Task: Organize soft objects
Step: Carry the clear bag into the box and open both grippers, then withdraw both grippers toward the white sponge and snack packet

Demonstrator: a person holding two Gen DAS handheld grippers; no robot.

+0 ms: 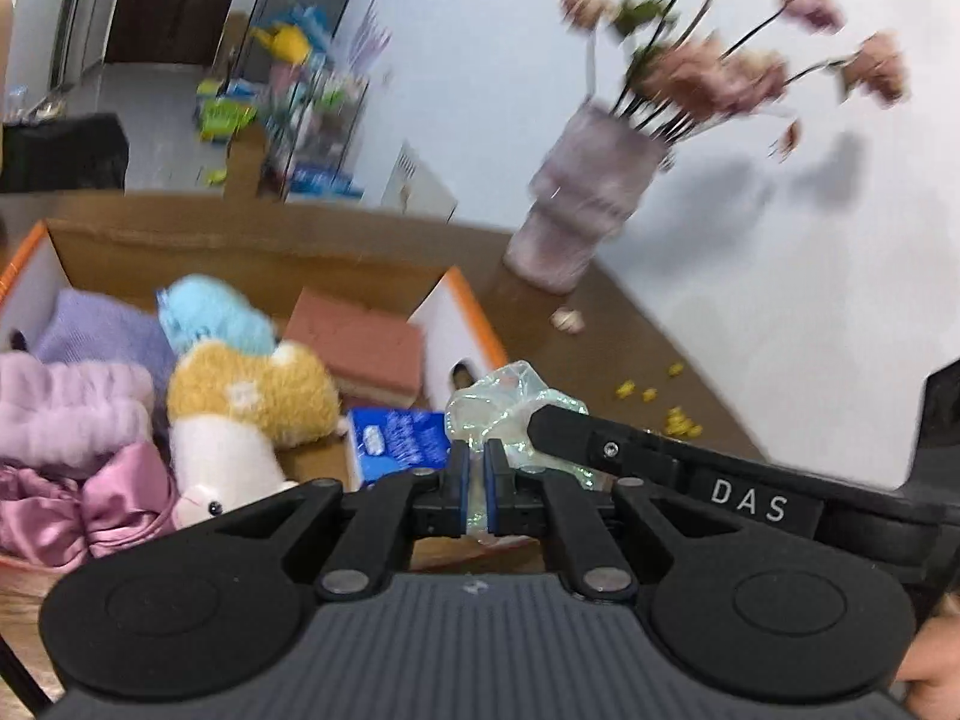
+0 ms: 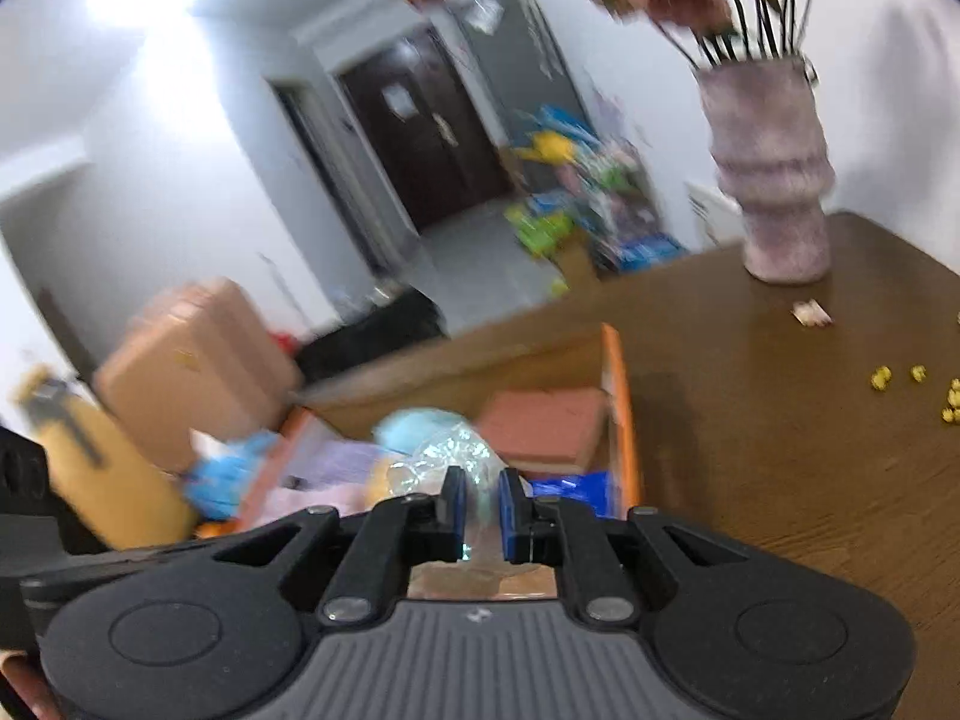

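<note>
Both grippers hold one crinkled clear plastic bag (image 1: 510, 405), also in the right wrist view (image 2: 447, 453). My left gripper (image 1: 478, 465) is shut on its near edge. My right gripper (image 2: 478, 495) is shut on it too, and its finger (image 1: 576, 435) reaches in from the right in the left wrist view. Below stands an orange-rimmed cardboard box (image 1: 474, 315) with a yellow and white plush (image 1: 246, 408), a light blue plush (image 1: 210, 312), a lilac cloth (image 1: 102, 330), pink fabrics (image 1: 66, 408), a terracotta sponge block (image 1: 360, 342) and a blue packet (image 1: 399, 438).
The box sits on a brown wooden table (image 2: 780, 450). A pink vase with dried flowers (image 1: 582, 204) stands at the back by the white wall. Small yellow bits (image 1: 678, 420) and a pale scrap (image 1: 567, 319) lie on the table to the right.
</note>
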